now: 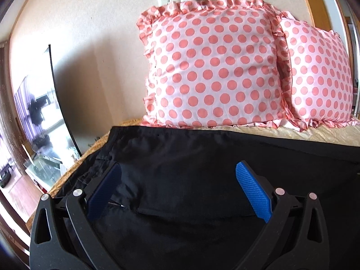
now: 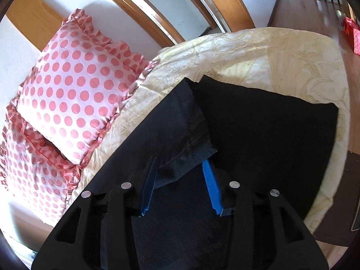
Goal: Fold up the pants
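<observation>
Black pants [image 1: 202, 157] lie spread on a cream bedspread [image 1: 315, 135]. My left gripper [image 1: 177, 175] is open, its blue pads wide apart just above the cloth near the waistband end, with a fold of fabric between the fingers. In the right wrist view the pants [image 2: 258, 123] lie across the bed [image 2: 258, 51]. My right gripper [image 2: 180, 164] is open, and a hemmed leg end [image 2: 191, 139] lies between its blue pads. I cannot tell whether either pad touches the cloth.
Two pink polka-dot pillows [image 1: 213, 63] [image 2: 74, 85] lean on the wall at the head of the bed. A mirror [image 1: 40, 117] stands to the left. A wooden door frame [image 2: 157, 11] and floor [image 2: 303, 11] lie beyond the bed.
</observation>
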